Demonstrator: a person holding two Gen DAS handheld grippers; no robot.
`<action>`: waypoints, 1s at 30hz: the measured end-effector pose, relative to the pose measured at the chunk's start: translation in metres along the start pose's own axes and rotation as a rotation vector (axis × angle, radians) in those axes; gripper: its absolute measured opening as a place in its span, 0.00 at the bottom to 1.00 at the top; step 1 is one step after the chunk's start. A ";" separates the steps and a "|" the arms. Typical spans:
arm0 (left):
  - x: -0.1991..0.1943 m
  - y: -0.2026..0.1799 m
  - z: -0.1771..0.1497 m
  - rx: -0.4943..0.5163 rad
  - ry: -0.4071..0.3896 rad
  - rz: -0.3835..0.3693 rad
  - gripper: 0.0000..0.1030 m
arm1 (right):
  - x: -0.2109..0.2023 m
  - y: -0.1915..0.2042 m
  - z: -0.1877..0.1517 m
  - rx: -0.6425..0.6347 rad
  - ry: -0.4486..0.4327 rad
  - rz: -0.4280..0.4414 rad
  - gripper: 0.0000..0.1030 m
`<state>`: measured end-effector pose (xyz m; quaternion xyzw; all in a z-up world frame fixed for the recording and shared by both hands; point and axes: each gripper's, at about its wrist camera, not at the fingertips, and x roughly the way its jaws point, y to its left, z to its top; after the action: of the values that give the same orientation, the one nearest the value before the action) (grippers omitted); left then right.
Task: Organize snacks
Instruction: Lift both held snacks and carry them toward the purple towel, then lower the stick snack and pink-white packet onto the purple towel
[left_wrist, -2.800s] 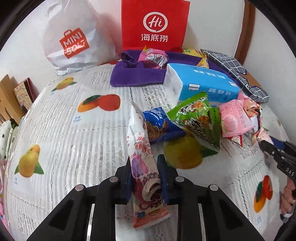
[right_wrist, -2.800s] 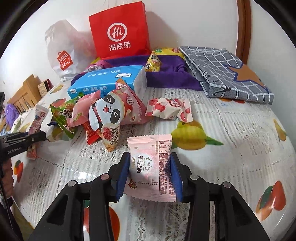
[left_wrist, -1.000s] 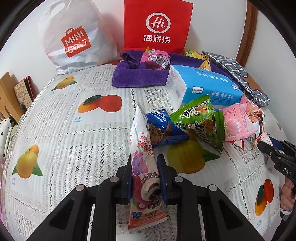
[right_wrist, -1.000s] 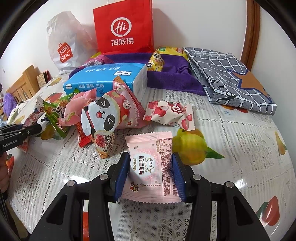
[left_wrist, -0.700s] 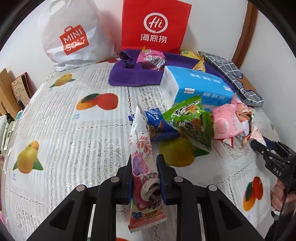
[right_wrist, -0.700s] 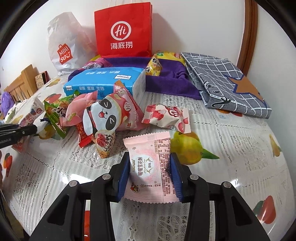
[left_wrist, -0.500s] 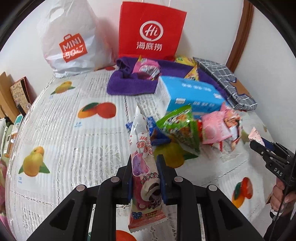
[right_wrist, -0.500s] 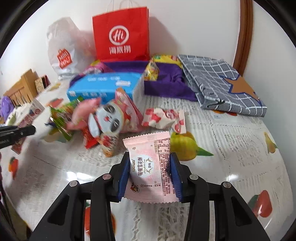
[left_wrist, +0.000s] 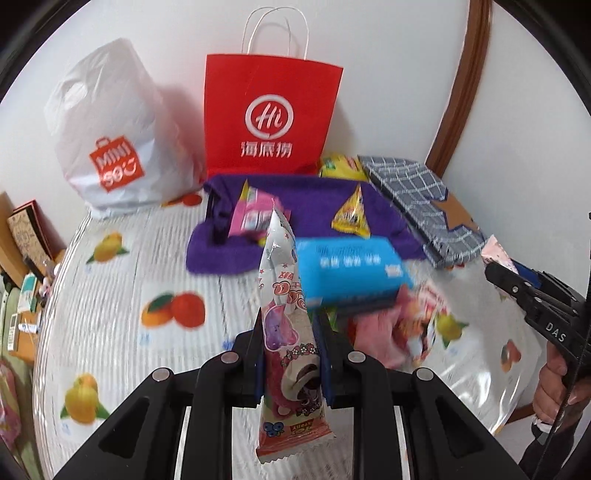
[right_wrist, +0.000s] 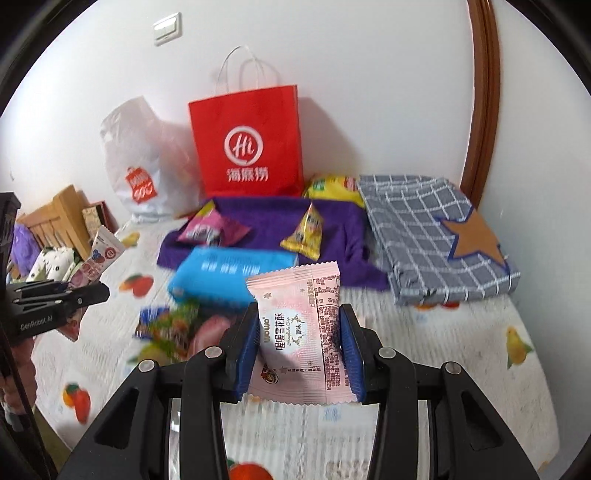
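Left side of the table: a white Miniso plastic bag (left_wrist: 110, 147) stands against the wall, with a red paper carrier bag (left_wrist: 271, 118) just to its right. In front of the red bag lies a purple cloth (left_wrist: 306, 206) already carrying a pink snack pack (left_wrist: 251, 218) and a small yellow triangular packet (left_wrist: 352, 218).

Left gripper (left_wrist: 291, 354): fingers clamped on a long bear-print snack sachet (left_wrist: 282, 295). The sachet is off the table, its long axis running up and away from the fingers, one end hanging below them.

Centre: a blue tissue pack (left_wrist: 347, 269) lies between both grippers and the purple cloth, with loose snack packets (left_wrist: 388, 332) blurred beside it on the fruit-print tablecloth (left_wrist: 110, 295).

Right gripper (right_wrist: 301, 341): fingers clamped on a flat pink pastry packet (right_wrist: 299, 328), gripped across its short sides, long axis pointing toward the cloth, clear of the table.

Far right: a folded grey checked cloth (right_wrist: 436, 236) with a star patch.

Assessment: both held items lie nearer than the purple cloth, which appears to be the collection point. The cloth sits directly ahead of both grippers beyond the tissue pack; the left gripper looks nearer the cloth's left part, the right gripper nearer its right part. The carry must clear the tissue pack.
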<state>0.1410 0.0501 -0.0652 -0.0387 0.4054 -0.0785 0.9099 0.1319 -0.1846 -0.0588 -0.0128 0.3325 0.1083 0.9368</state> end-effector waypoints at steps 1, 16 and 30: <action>0.001 -0.001 0.006 -0.001 -0.002 -0.004 0.21 | 0.004 -0.001 0.009 0.005 0.002 -0.004 0.40; 0.039 0.017 0.115 -0.076 -0.027 -0.010 0.21 | 0.080 -0.013 0.123 0.027 -0.010 0.020 0.40; 0.117 0.030 0.164 -0.101 0.007 -0.013 0.21 | 0.161 -0.021 0.177 0.036 0.036 0.028 0.40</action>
<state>0.3437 0.0603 -0.0449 -0.0867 0.4120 -0.0642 0.9048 0.3679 -0.1565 -0.0223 0.0067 0.3511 0.1153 0.9292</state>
